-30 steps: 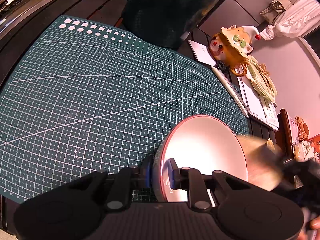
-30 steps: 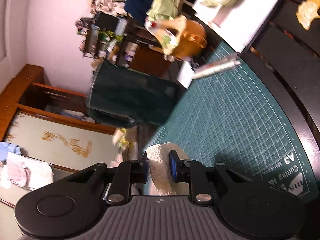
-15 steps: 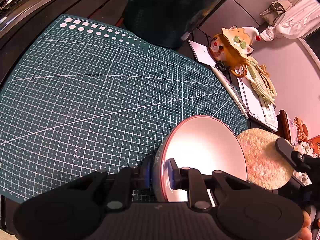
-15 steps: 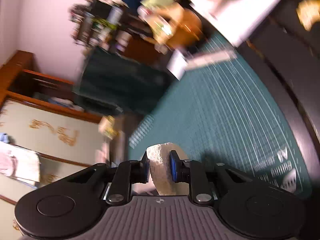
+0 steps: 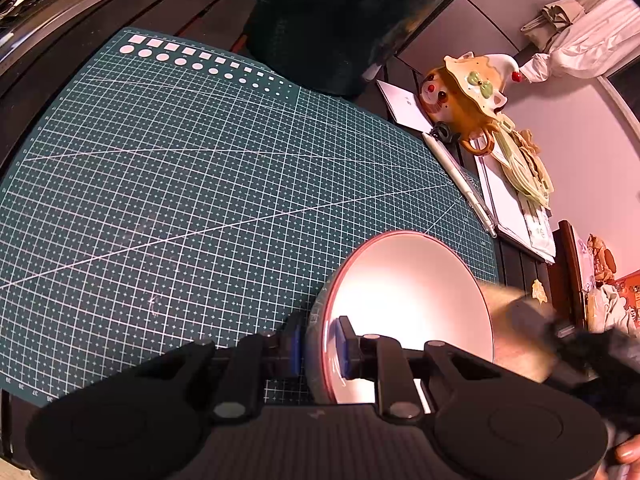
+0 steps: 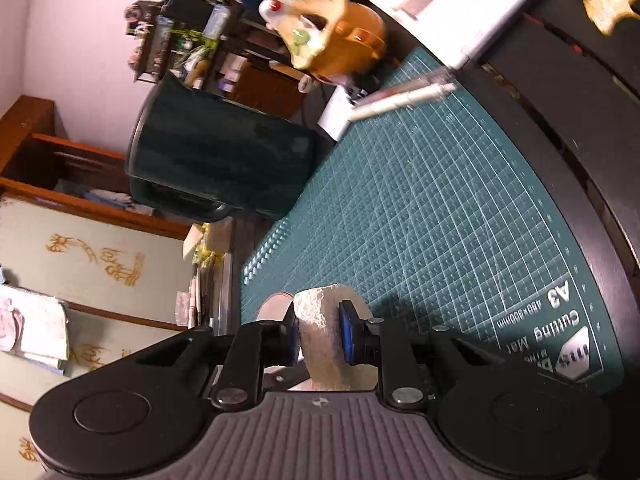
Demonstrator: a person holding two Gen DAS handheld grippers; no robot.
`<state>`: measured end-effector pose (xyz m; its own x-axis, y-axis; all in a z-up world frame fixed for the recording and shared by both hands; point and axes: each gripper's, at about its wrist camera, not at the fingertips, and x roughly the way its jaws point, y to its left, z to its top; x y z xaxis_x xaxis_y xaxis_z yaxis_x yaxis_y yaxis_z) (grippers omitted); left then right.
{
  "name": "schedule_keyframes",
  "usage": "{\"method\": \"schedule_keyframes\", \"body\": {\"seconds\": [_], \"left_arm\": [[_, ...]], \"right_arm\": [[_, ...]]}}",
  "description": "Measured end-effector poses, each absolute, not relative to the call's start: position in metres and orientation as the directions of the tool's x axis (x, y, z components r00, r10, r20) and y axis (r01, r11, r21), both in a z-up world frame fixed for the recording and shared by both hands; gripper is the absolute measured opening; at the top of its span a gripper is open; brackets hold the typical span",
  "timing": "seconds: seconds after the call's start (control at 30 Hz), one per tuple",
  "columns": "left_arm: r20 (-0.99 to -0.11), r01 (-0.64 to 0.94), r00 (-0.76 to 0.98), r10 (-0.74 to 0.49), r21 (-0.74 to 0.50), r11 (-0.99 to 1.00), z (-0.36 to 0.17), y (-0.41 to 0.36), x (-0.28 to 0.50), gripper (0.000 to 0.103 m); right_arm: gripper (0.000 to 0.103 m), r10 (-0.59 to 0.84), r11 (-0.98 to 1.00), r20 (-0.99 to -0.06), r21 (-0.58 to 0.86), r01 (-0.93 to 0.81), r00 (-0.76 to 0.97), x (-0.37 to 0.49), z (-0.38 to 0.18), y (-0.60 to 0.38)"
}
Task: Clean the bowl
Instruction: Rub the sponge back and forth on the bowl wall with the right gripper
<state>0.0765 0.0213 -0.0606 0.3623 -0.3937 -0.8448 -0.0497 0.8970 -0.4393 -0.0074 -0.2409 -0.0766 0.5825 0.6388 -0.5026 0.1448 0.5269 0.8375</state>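
Two grips: left gripper (image 5: 319, 346) clamps the bowl (image 5: 404, 308) rim; right gripper (image 6: 320, 336) pinches the sponge (image 6: 320, 344) beside it.

Open cutting mat (image 5: 208, 184); dark green mug (image 5: 320, 20) behind

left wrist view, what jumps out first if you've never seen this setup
The white bowl glows brightest, tipped on edge at the lower right of the green cutting mat, its rim clamped by the left gripper. At its right edge the right gripper holds a pale round sponge, blurred in this view.
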Motion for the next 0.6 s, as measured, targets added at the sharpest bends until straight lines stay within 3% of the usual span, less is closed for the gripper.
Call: {"method": "schedule_keyframes", "body": {"seconds": [0.07,0.23,0.4,0.53,0.6], "left_arm": [[-0.844,-0.048,0.363,-0.395,-0.440,0.897,-0.074,0.055,0.074,0.018],[-0.843,-0.049,0.363,-0.396,-0.442,0.896,-0.075,0.053,0.077,0.017],[-0.845,-0.044,0.364,-0.392,-0.436,0.899,-0.072,0.044,0.079,0.017],[-0.843,-0.048,0.365,-0.395,-0.441,0.896,-0.067,0.040,0.084,0.017],[-0.842,-0.044,0.365,-0.396,-0.441,0.897,-0.070,0.038,0.078,0.017]], "right_arm": [[0.020,0.633,0.507,-0.439,0.858,0.087,0.638,-0.011,-0.062,-0.248],[0.020,0.635,0.538,-0.526,0.827,0.164,0.566,-0.006,-0.083,-0.239],[0.020,0.630,0.530,-0.453,0.844,0.076,0.631,-0.011,-0.060,-0.245],[0.020,0.634,0.545,-0.525,0.824,0.154,0.568,-0.006,-0.082,-0.238],[0.020,0.638,0.536,-0.512,0.832,0.144,0.575,-0.007,-0.076,-0.240]]}}
